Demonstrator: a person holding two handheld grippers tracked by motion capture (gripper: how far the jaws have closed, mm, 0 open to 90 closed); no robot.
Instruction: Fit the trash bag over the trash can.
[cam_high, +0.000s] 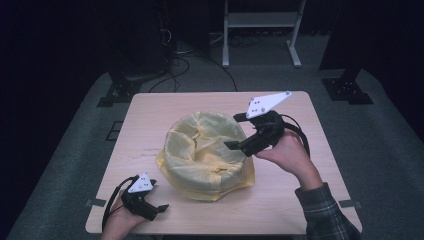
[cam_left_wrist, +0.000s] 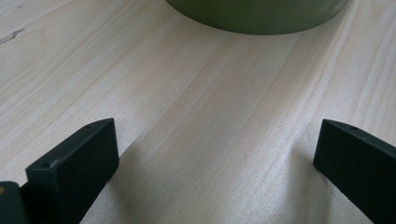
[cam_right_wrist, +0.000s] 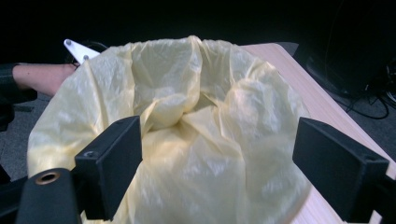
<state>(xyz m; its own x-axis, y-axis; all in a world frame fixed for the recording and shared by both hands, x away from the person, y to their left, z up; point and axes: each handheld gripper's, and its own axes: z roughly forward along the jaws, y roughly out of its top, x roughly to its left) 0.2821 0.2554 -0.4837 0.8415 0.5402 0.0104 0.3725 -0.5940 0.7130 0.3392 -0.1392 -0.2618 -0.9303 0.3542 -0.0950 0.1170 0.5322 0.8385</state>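
A round bin lined with a thin yellow plastic bag (cam_high: 207, 155) stands in the middle of the wooden table (cam_high: 150, 115); the bag drapes over the rim and bunches inward. My right gripper (cam_high: 240, 131) hovers at the bin's right rim, jaws open and empty, pointing left over the bag (cam_right_wrist: 196, 130). My left gripper (cam_high: 157, 209) rests low near the table's front left edge, open, with bare wood between its jaws. In the left gripper view the bin's dark green lower wall (cam_left_wrist: 257, 16) lies ahead across the tabletop (cam_left_wrist: 196, 116).
The table stands on grey carpet in a dark room. A white metal stand (cam_high: 260, 30) and black cables (cam_high: 185, 60) lie beyond the far edge. Black tripod feet (cam_high: 345, 87) sit at the back right and back left of the table.
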